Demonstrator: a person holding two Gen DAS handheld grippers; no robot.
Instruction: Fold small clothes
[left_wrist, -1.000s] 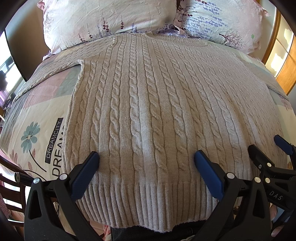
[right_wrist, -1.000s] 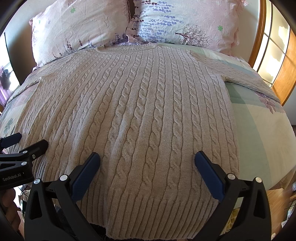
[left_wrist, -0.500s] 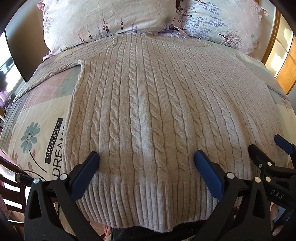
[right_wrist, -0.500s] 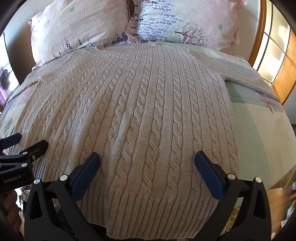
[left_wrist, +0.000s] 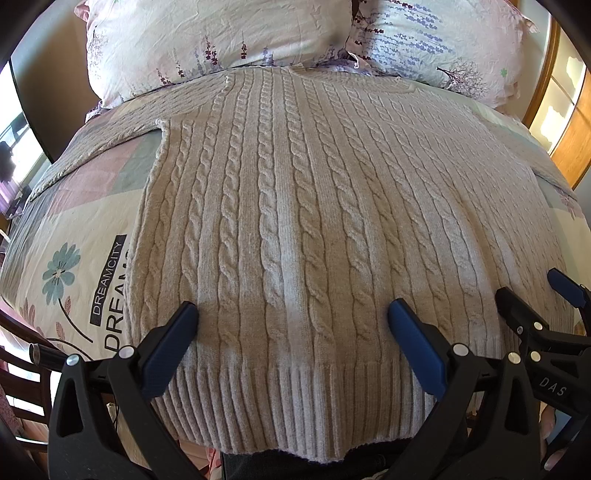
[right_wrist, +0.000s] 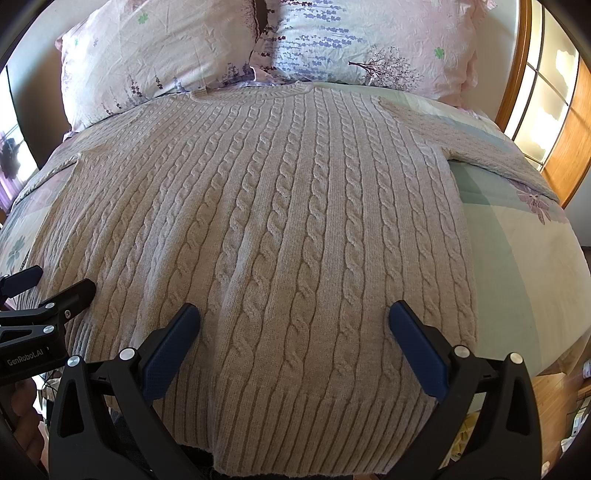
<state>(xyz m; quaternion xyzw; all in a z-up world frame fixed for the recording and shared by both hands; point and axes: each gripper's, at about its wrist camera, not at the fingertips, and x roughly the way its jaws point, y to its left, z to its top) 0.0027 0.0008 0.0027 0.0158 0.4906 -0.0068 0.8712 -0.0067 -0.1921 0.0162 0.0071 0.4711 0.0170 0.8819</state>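
Bed (left_wrist: 85, 236) fills both views, dressed in a patchwork-print cover of pink, grey-green and cream blocks, with a blue flower and a black "DREAMCITY" label (left_wrist: 107, 275) printed near its left side. Two floral pillows lean at the head: left pillow (left_wrist: 207, 40) pale with purple sprigs, right pillow (left_wrist: 443, 40) with lavender rows and a small tree. Wood-framed window (right_wrist: 543, 110) stands to the right of the bed, bright with daylight; a dark headboard panel (left_wrist: 48, 92) shows behind the left pillow. Dark wooden chair slats (left_wrist: 18, 373) sit low at the left edge. Beige cable-knit sweater (left_wrist: 295, 221) lies spread flat on the bed, collar up against the pillows, sleeves stretched outward to each side, ribbed hem hanging over the near edge. Left gripper (left_wrist: 293, 317) hovers above the hem on the sweater's left half, its blue-padded fingers spread wide apart with nothing between them. Right gripper (right_wrist: 294, 319) sits alongside over the right half, fingers equally wide apart, holding nothing. Each gripper shows at the edge of the other's view. Whether the pads touch the knit cannot be told.
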